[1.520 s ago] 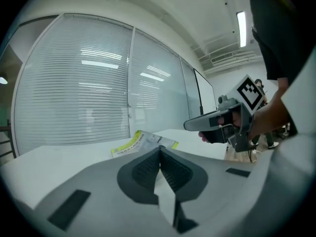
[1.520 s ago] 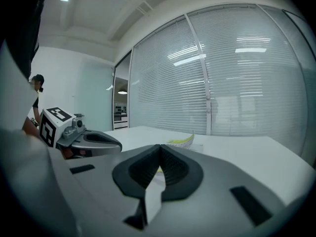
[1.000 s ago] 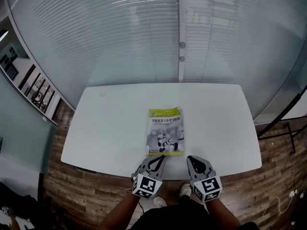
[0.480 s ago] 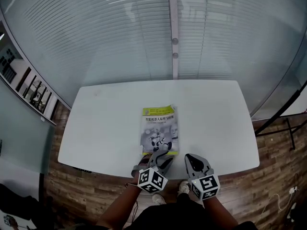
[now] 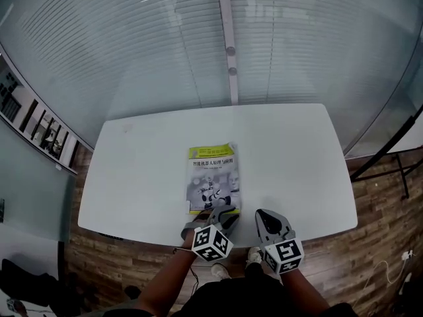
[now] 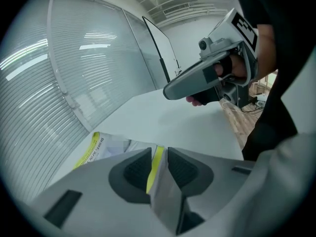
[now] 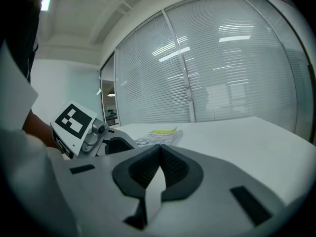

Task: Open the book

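The left forearm reaches in from the near side, and the left gripper tilts down onto the near edge of the thin paperback book with a grey-and-white cover and a yellow-green band. Its black-and-white marker cube is rolled to one side. In the left gripper view its jaws have just been closing. The left gripper now has the book's yellow-edged near corner between its dark pads, and both pads lie against it.

The right gripper hovers just right of the book, over the near rim of the white rounded table. It points forward and nearly level, with a hand wrapped round its handle. Its jaws are pressed together with nothing between them.

The book lies flat and closed at the middle of the table's near half, its spine to the left. The cover shows a pale robot figure under a line of dark characters that are too small to read. Behind the table stands a glass wall with horizontal blinds.
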A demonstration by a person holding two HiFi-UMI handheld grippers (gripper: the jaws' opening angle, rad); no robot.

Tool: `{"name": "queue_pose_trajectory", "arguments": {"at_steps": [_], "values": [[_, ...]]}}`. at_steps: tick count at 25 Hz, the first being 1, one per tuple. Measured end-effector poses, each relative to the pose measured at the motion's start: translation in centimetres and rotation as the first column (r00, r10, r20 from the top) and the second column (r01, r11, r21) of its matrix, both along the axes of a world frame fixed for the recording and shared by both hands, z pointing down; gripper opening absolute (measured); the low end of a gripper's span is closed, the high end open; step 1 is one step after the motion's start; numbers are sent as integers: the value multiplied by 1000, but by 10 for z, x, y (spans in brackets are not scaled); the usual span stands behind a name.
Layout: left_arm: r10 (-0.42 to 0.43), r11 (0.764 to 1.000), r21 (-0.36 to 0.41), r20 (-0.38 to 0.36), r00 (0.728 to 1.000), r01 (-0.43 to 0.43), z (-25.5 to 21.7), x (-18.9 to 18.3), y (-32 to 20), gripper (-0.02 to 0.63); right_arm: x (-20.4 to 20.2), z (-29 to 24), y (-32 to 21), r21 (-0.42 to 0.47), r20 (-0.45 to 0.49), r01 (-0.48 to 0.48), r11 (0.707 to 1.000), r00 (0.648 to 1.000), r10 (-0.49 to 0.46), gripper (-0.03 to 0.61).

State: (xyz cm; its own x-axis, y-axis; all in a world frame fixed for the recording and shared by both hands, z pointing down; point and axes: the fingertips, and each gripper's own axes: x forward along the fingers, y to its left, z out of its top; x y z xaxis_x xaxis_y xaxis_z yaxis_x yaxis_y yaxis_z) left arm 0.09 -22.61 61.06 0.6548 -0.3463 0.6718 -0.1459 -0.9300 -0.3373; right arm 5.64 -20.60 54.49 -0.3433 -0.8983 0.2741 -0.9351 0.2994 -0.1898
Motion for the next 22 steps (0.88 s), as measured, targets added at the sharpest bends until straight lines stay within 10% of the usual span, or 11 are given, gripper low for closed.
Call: {"name": "queue_pose_trajectory", "arguments": {"at_steps": [22], "values": [[38,998,-44,84,996,-35,8,2,0,113,2,-3,-8,50,21,33,998,999,-35,6]]}}
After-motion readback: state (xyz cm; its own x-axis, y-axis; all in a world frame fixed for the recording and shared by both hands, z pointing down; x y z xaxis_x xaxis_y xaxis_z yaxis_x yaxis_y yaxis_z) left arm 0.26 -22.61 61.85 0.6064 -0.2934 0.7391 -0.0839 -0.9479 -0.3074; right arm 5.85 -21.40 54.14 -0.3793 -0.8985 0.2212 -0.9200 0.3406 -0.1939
